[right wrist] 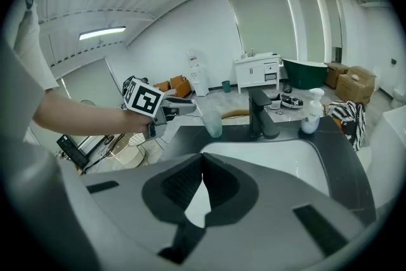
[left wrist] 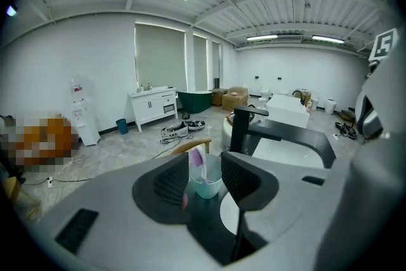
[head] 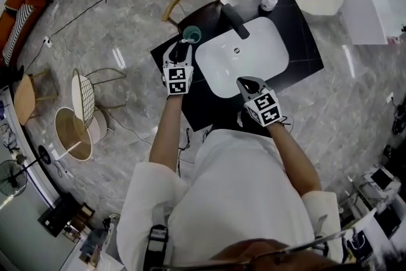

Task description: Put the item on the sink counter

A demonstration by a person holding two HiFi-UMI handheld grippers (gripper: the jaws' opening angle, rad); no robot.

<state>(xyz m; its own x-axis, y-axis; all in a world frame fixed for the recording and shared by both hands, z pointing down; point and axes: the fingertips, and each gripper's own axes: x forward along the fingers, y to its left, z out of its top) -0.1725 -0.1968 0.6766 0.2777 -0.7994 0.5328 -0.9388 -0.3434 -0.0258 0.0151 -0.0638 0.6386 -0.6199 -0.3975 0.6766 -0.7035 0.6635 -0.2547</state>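
Cup [head: 192, 33] stood on sink counter [head: 302, 36], so placement looked done. Left gripper [head: 183, 46] was wide open, not gripping it; right gripper [right wrist: 202, 165] was closed and empty.

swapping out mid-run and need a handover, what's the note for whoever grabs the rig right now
Left claw: open, pads clear of the teal cup, which shows between the jaws.
Right claw: shut, empty, over the front of the white basin.
Cup: upright on the black sink counter, beside the faucet, with something pink and white in it.
Done: the cup looks set down and released.
Left: back the left claw away without knocking the cup; probably nothing more to place.
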